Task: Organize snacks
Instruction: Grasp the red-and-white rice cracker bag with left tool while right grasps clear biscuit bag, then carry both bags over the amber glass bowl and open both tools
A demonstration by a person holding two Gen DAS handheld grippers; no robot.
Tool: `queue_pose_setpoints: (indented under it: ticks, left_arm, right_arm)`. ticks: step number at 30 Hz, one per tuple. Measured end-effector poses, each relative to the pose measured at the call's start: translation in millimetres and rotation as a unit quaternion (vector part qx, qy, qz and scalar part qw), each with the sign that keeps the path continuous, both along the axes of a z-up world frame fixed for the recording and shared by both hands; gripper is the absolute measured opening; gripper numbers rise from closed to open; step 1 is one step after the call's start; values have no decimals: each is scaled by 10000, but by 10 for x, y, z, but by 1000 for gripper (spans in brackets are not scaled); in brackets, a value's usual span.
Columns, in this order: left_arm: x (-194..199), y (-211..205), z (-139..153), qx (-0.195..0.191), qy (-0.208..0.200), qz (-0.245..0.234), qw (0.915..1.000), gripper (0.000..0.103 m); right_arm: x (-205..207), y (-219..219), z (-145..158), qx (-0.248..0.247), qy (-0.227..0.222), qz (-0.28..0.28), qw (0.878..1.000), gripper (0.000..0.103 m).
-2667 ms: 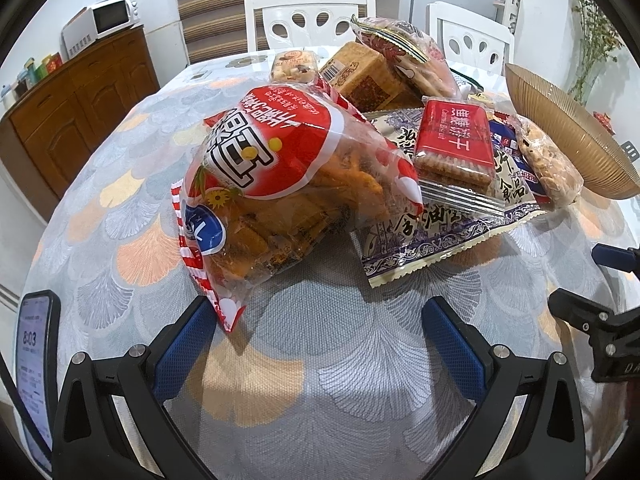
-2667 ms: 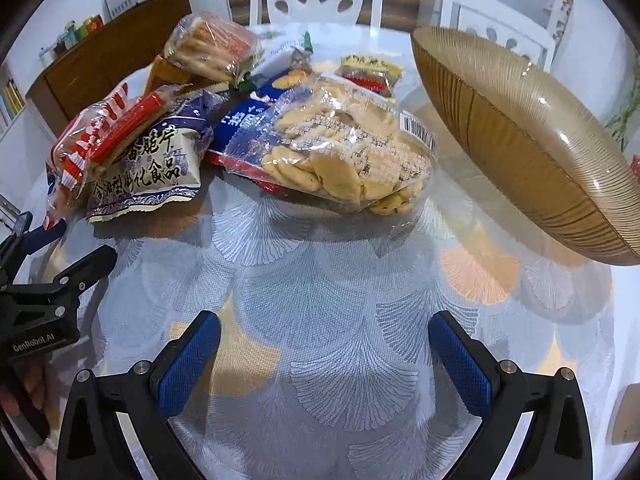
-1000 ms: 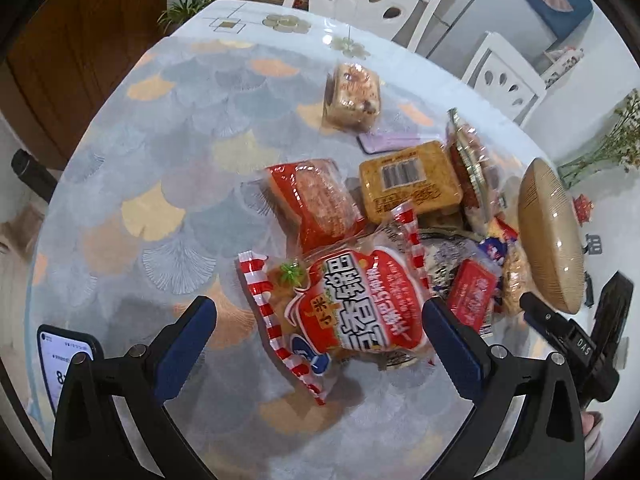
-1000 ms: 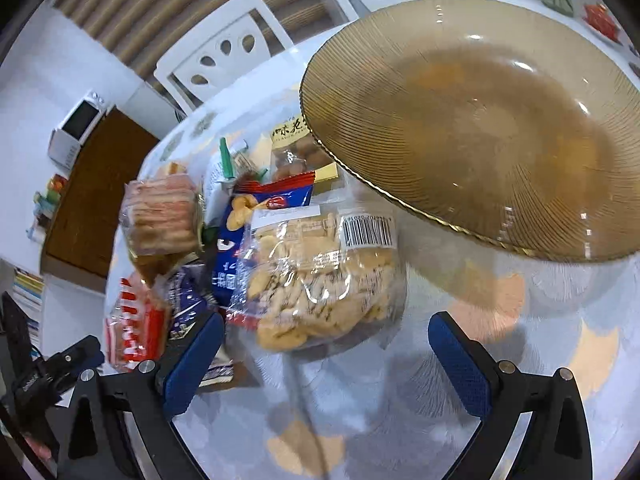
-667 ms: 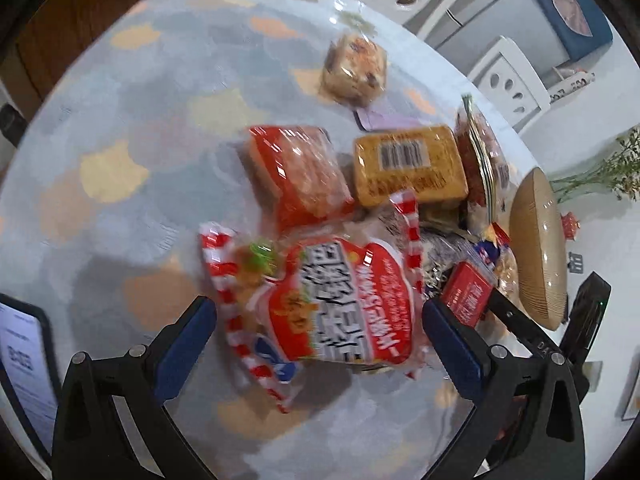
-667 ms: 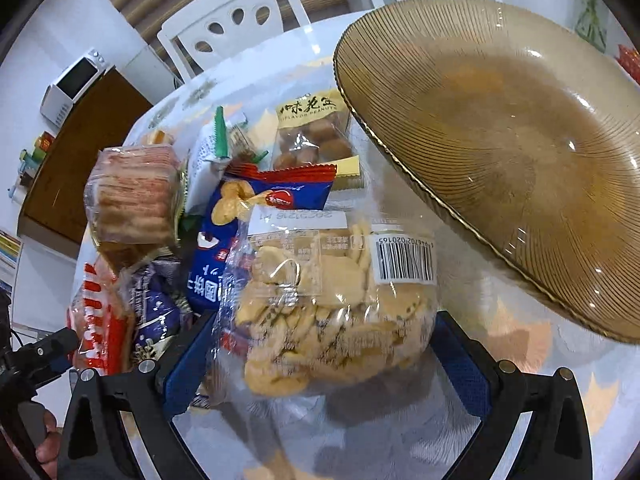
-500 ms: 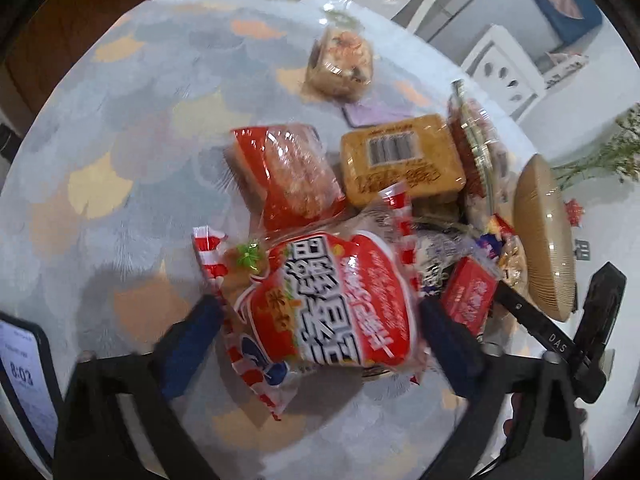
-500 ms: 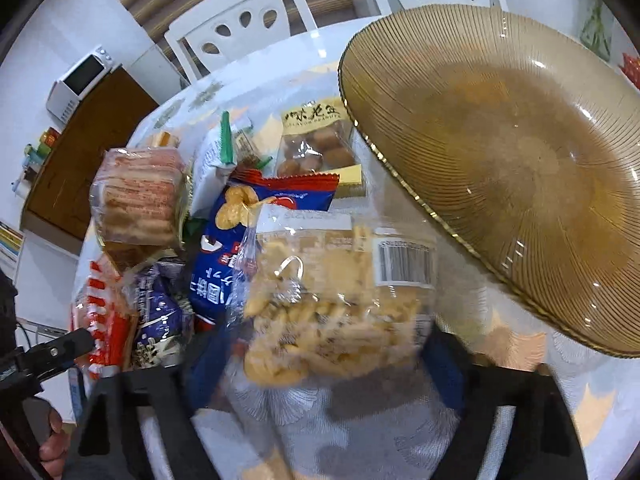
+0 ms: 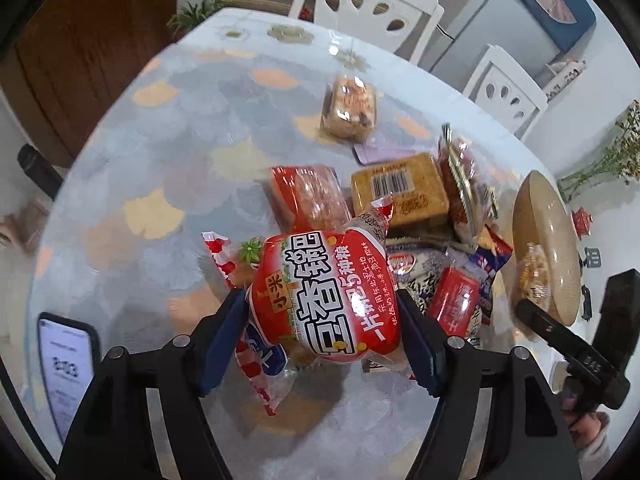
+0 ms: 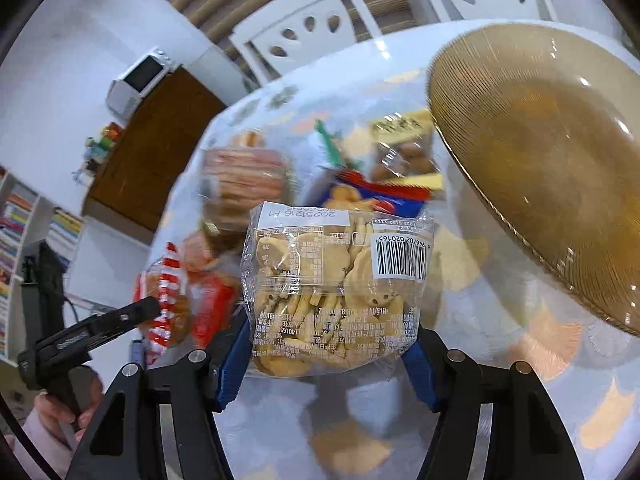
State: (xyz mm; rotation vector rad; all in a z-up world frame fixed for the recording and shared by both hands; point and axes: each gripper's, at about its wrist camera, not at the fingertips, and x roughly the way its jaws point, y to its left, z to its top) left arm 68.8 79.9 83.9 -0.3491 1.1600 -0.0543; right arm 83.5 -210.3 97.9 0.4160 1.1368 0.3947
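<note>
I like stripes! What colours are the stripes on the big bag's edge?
Red and white, on the big bag; the left wrist view shows them best.

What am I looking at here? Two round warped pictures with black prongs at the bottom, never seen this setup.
A person holds a handheld claw in each hand; each carries a fisheye camera looking along its fingers. In the left wrist view, the left claw, whose jaws have just been closing, grips a red snack bag. In the right wrist view, the right claw, jaws likewise just closing, grips a clear biscuit bag. More snack packets lie on the patterned table beside an amber glass bowl.
</note>
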Motion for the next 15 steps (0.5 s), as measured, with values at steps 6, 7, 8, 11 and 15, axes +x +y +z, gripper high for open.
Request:
queue_pose_setpoints:
  ticks: [6,7,8,11,15]
  left_arm:
    - [153,-102,416,65,-318,62,9995,72]
    - [191,-150,493,88,-376,13,9993,72]
    - [250,-228,601,103,-461,-83,9988,72]
    - [373,-441,820,157,-669,-338,9971,72]
    - [611,-902,1017,180,-916,-839,9921,72]
  right_arm:
    - [129,-206,460,217,-243,-77,9994,65]
    - [139,-265,553,220,-292,-89,9993,65]
    - [177,-316,647,202,-347,-104,9991,65]
    - [252,-525,866,180,-460,-181,9986,65]
    - [316,-842,1061,163,-529,-410,9976,66]
